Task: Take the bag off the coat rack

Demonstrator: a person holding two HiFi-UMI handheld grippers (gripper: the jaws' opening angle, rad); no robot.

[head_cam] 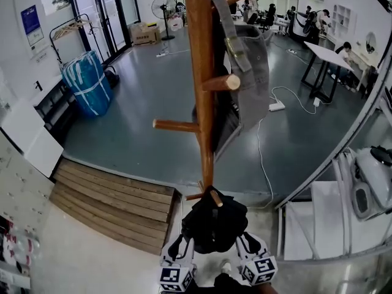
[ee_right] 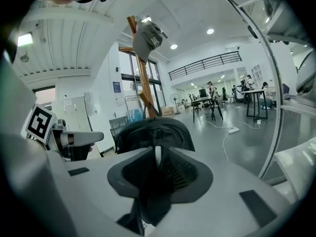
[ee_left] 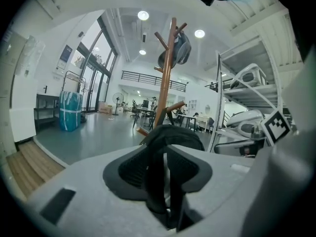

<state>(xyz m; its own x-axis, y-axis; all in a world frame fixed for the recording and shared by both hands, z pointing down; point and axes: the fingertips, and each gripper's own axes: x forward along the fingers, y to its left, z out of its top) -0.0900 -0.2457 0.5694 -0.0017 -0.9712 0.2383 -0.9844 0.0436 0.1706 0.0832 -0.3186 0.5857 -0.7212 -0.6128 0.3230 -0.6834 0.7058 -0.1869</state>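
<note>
Bag [head_cam: 214, 222] (black, by coat rack [head_cam: 201, 72]) is clamped in left gripper [head_cam: 185, 248] and right gripper [head_cam: 248, 244].

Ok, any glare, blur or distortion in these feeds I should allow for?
Head view: heavy fisheye, floor edges bow, though the tall brown wooden coat rack is sharp; window light sheens the grey floor. Left gripper view: round ceiling lamps blow out, corners vignette black. Right gripper view: the black fabric bag is a near featureless dark mass.

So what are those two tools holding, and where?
The black bag: left gripper pinches its left edge, right gripper its right edge.
</note>
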